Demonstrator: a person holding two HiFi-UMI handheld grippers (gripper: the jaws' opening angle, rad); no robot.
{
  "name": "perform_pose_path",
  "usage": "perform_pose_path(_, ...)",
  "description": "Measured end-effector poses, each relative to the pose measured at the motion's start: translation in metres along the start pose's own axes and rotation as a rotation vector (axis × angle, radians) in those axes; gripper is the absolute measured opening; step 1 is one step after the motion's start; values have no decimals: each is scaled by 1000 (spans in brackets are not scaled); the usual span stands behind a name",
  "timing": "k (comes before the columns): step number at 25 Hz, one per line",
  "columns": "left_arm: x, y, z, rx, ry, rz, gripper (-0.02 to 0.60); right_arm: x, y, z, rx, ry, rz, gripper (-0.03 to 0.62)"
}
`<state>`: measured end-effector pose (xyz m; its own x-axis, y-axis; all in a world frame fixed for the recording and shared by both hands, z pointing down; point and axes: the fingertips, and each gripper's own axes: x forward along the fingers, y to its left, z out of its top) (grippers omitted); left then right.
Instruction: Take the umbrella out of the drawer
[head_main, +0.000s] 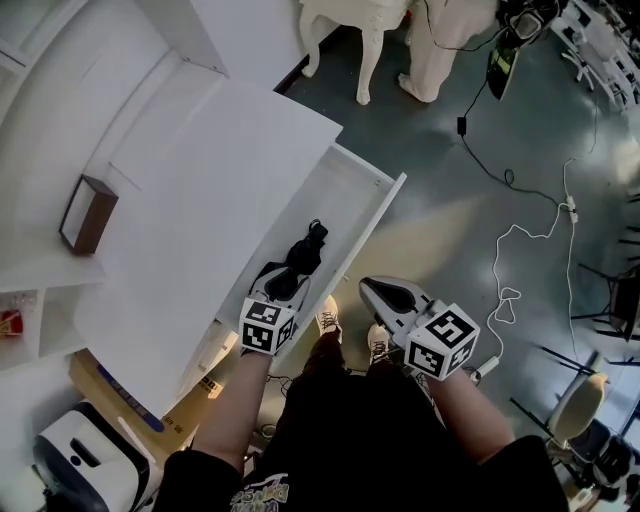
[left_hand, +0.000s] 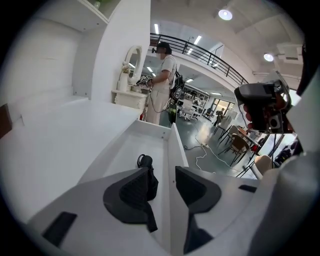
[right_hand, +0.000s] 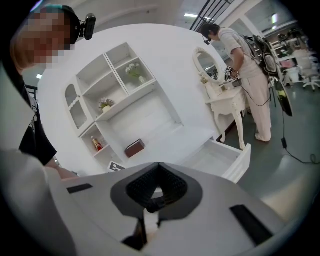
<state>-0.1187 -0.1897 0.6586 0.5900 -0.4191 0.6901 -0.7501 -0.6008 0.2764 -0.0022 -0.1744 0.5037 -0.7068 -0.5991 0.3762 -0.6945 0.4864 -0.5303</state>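
A black folded umbrella (head_main: 305, 255) lies in the open white drawer (head_main: 385, 215), toward its near end. My left gripper (head_main: 283, 283) hangs over the drawer's near end, just short of the umbrella. In the left gripper view the jaws (left_hand: 162, 175) stand open, and the umbrella (left_hand: 146, 162) lies on the drawer floor (left_hand: 150, 137) beyond the left pad, with nothing between the pads. My right gripper (head_main: 372, 288) is outside the drawer, to the right of its front corner, above the floor. Its jaws (right_hand: 159, 170) are shut and hold nothing; the drawer (right_hand: 220, 157) lies ahead of it.
A brown box (head_main: 88, 213) sits on the white desktop left of the drawer. A cardboard box (head_main: 120, 400) and a white device (head_main: 90, 460) stand on the floor at lower left. Cables (head_main: 520, 260) trail across the grey floor. Another person (left_hand: 162, 85) stands at a white vanity table beyond.
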Motion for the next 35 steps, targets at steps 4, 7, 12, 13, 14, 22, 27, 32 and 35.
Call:
perform_pose_path(4, 13, 9, -7, 79, 55, 12, 193, 5, -1, -1, 13, -2, -8, 3)
perform_pose_path(7, 22, 14, -16, 144, 111, 23, 210, 8, -3, -3, 25, -2, -18, 3)
perform_pose_path(12, 40, 24, -36, 268, 224, 35, 239, 9, -9, -9, 44, -2, -41, 3)
perform_pose_path(13, 44, 25, -40, 277, 242, 34, 247, 9, -9, -10, 49, -3, -48, 3)
perform_pose_path(14, 46, 27, -43, 280, 254, 34, 258, 9, -10, -10, 54, -3, -55, 3)
perform_pose_path(22, 67, 43, -61, 318, 333, 42, 264, 4, -18, -22, 91, -3, -97, 3)
perform_pose_path(27, 77, 46, -67, 338, 363, 46, 264, 2, -25, -28, 107, -4, -108, 3)
perform_pose_path(32, 86, 51, -72, 371, 398, 53, 264, 4, -30, -32, 113, 0, -103, 3)
perform_pose_path(35, 89, 53, -76, 381, 418, 52, 264, 6, -29, -32, 122, 3, -104, 3)
